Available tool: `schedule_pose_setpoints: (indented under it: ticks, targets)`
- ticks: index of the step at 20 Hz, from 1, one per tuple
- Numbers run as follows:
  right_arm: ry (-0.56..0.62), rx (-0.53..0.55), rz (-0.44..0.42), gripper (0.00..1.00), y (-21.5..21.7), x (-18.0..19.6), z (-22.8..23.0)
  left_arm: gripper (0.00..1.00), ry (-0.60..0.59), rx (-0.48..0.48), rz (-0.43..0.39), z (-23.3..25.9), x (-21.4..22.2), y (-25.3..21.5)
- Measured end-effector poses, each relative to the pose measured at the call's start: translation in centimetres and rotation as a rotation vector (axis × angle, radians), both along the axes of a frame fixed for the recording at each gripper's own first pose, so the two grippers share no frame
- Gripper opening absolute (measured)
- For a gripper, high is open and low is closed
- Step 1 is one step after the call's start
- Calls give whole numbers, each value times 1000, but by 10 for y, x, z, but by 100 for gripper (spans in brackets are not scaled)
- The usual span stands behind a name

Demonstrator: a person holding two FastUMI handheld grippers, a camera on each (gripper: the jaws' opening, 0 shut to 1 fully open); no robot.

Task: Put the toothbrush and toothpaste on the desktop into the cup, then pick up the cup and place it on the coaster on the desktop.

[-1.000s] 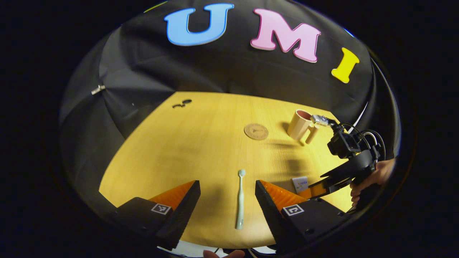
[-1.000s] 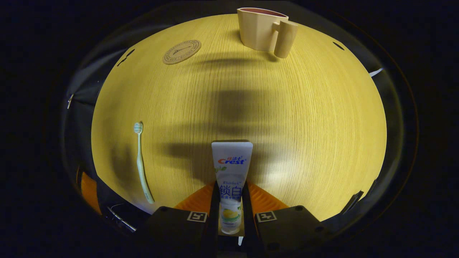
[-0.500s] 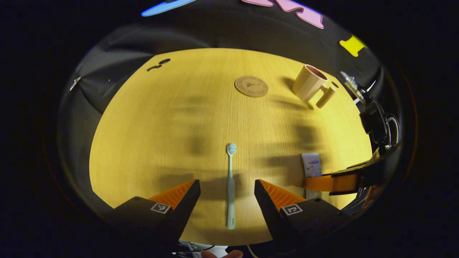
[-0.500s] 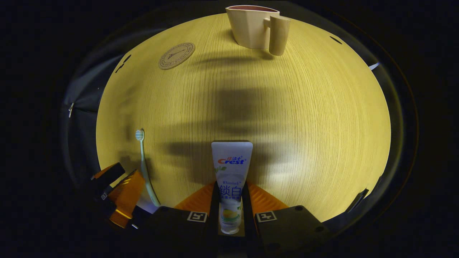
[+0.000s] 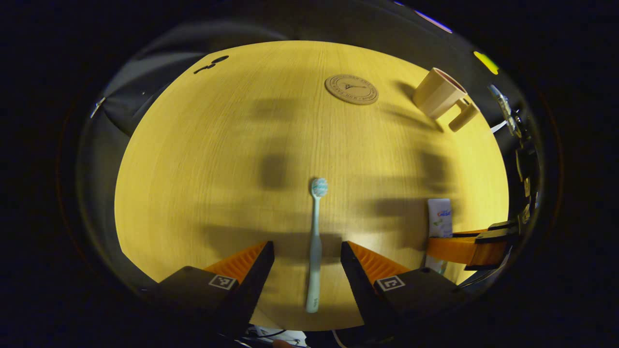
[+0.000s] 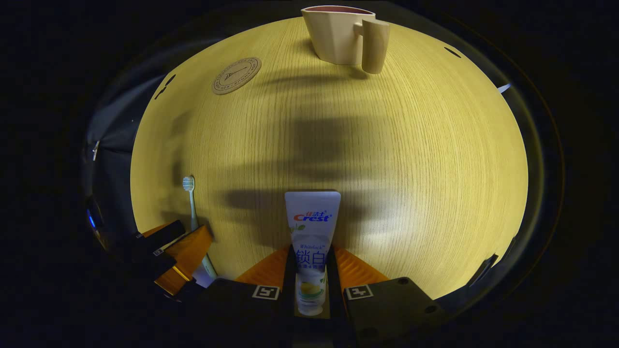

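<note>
A pale green toothbrush [image 5: 315, 246] lies on the wooden desktop [image 5: 217, 159], head pointing away. My left gripper [image 5: 306, 253] stands open with a finger on each side of its handle, apart from it. In the right gripper view, my right gripper [image 6: 312, 263] is shut on a white toothpaste tube [image 6: 312, 227], and the toothbrush [image 6: 195, 217] and left gripper [image 6: 179, 256] show at lower left. A beige cup [image 6: 344, 34] with a handle stands at the far edge; a round brown coaster [image 6: 236, 75] lies left of it. The left gripper view has the cup [image 5: 441, 94], coaster [image 5: 351, 89], toothpaste [image 5: 439, 218] and right gripper [image 5: 471, 246].
Two small dark marks [image 5: 211, 64] sit at the desktop's far left corner. Black cloth wall surrounds the desktop. The desktop's near edge runs just under both grippers.
My left gripper has tilted down and moved forward, so its fingers now flank the toothbrush handle. The right gripper has stayed shut on the toothpaste, almost still.
</note>
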State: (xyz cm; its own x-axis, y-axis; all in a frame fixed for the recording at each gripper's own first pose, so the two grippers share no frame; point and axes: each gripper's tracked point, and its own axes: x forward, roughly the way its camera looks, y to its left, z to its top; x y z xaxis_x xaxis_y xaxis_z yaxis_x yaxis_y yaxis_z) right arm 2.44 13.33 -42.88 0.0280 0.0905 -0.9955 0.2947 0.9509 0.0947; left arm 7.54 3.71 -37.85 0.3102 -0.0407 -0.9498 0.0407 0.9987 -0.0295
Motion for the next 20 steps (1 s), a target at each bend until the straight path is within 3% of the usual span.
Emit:
schedule_pose_setpoints:
  ticks: [4,9,11,15,17,18,20]
  targets:
    - [3,-3,-1,35,0,0,0,75,42,31,-30,-4,0,-1]
    - [-2,3,-6,35,0,2,0,28,72,34,-30,-3,1,-13]
    - [-6,4,-4,34,0,2,0,14,65,37,-53,-2,2,-13]
    - [-24,19,1,30,1,3,1,7,47,-60,-42,0,0,-19]
    - [-45,35,-13,35,2,3,1,6,42,-79,-23,-1,-4,-18]
    - [-49,40,-16,25,1,4,3,6,33,-77,-22,-1,-5,-17]
    - [-60,48,-21,31,1,4,3,6,17,-76,-26,3,-7,-16]
